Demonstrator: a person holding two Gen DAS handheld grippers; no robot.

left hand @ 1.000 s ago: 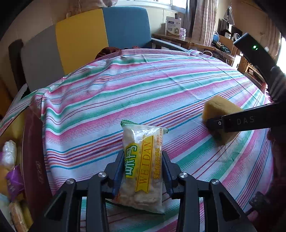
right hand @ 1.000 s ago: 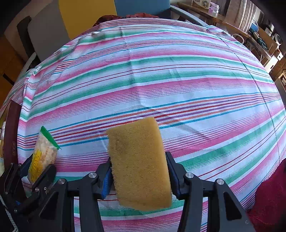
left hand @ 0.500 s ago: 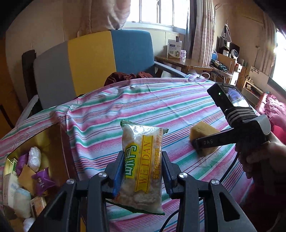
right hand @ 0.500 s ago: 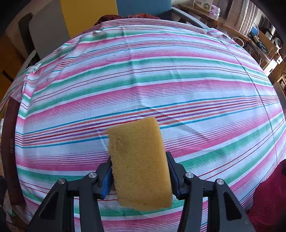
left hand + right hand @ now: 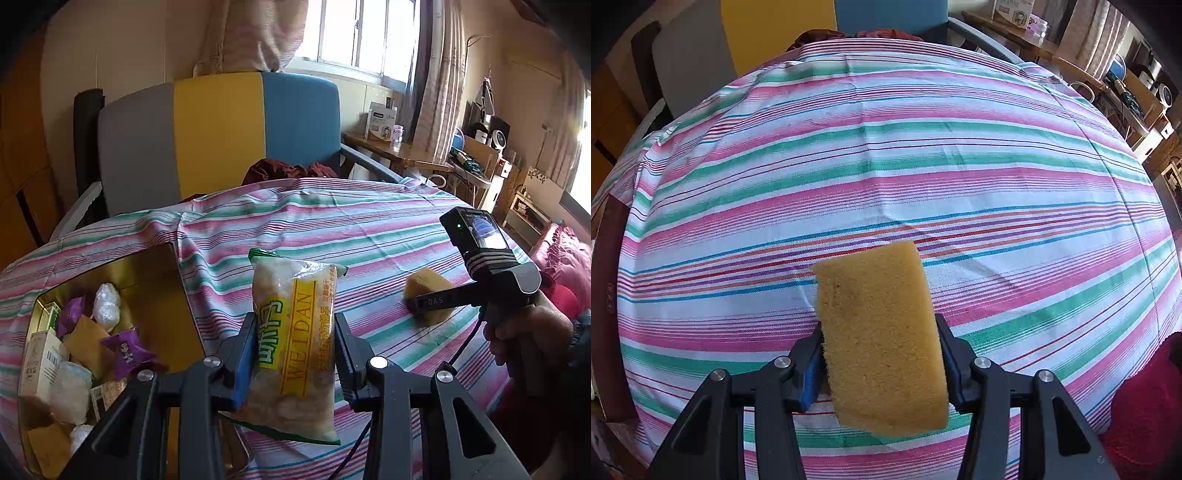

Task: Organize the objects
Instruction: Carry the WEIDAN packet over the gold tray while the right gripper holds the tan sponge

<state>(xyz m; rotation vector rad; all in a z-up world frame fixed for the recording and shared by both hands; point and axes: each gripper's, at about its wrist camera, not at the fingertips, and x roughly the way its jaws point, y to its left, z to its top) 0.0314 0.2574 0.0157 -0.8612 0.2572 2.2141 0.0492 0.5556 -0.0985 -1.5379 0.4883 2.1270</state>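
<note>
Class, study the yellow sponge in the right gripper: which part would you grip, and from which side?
Grip the sponge across its narrow width, on the two long side faces near one end, as the right gripper does, coming from above. It is a flat oblong block, so the short span probably fits the jaws best.

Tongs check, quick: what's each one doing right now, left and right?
Left tongs: closed on the snack packet, held up off the striped cloth.
Right tongs: closed on the yellow sponge.
</note>
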